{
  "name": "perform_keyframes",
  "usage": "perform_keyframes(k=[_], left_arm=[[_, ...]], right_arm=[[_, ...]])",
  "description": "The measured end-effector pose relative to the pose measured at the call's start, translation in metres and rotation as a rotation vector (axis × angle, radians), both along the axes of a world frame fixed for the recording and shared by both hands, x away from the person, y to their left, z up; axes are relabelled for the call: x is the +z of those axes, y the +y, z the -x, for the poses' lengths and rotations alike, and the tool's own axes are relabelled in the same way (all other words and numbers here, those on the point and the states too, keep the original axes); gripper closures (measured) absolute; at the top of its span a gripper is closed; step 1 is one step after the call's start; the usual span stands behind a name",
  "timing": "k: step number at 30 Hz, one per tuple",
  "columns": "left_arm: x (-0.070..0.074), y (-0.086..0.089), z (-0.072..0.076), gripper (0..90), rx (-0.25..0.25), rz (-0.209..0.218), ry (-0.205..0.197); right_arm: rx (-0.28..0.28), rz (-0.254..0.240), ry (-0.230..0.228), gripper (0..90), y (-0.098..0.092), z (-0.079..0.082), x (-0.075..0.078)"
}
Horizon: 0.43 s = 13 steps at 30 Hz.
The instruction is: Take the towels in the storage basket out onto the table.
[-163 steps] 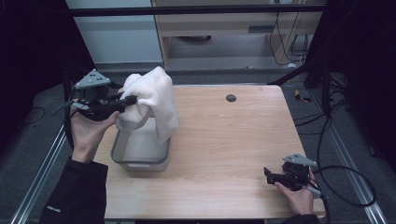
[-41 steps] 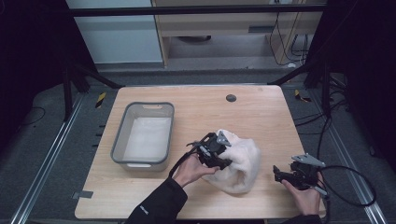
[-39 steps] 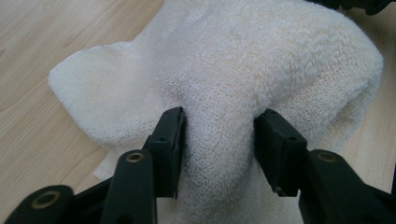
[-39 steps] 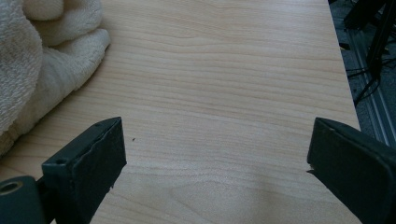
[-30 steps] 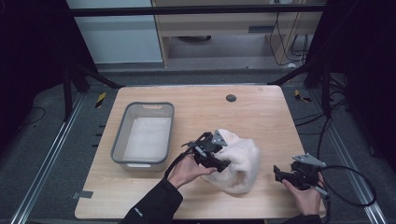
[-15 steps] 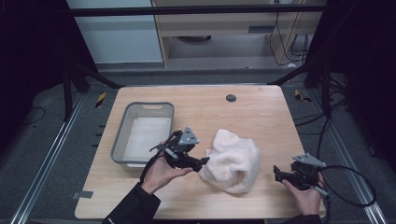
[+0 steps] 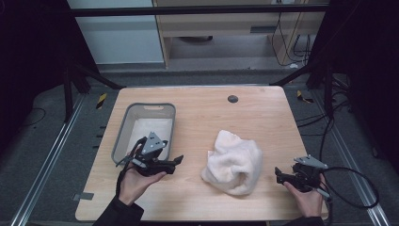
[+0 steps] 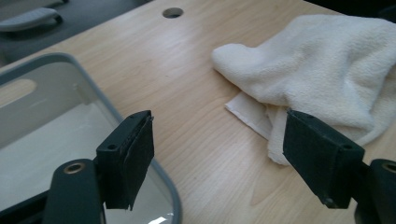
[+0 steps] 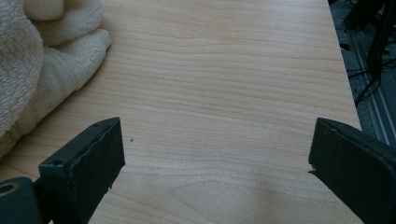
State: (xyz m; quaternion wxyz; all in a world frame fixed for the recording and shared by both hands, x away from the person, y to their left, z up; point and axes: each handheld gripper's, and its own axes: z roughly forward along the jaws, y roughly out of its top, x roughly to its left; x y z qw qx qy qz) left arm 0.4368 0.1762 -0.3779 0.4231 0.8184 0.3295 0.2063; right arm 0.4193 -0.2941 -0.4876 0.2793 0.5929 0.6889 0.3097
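My L gripper (image 7: 178,161) just opened, empty, off crumpled white terry towel (image 7: 234,162); its view shows towel's folded hem. R gripper (image 7: 278,176) wide, empty.

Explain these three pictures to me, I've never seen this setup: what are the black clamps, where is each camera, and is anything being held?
No robot arm here: a person stands at a wooden table and holds a hand-worked two-jaw gripper in each hand. The high view looks down from above the person's side. In it the left gripper sits beside a grey plastic bin, and the right gripper rests near the table's right front corner. Between them lies a crumpled white towel.

The other two pictures come from small cameras riding on the grippers, looking out along their black jaws. The left gripper view shows the bin's rim and the towel beyond its jaws. The right gripper view shows bare wood and an edge of the towel.

Nothing is held: both grippers stand open with only table between the jaws. The left one's jaws have just been opening.
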Motion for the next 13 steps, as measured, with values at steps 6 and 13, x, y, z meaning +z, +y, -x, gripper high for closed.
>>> perform_keyframes(k=[6, 13], left_arm=[[-0.005, 0.021, 0.004, 24.5, 0.068, 0.035, -0.012], [-0.009, 0.046, 0.007, 24.1, 0.147, 0.059, -0.028]], right_arm=[[0.000, -0.004, -0.002, 3.4, 0.000, 0.001, 0.000], [0.002, -0.003, -0.003, 3.4, 0.000, 0.001, 0.000]])
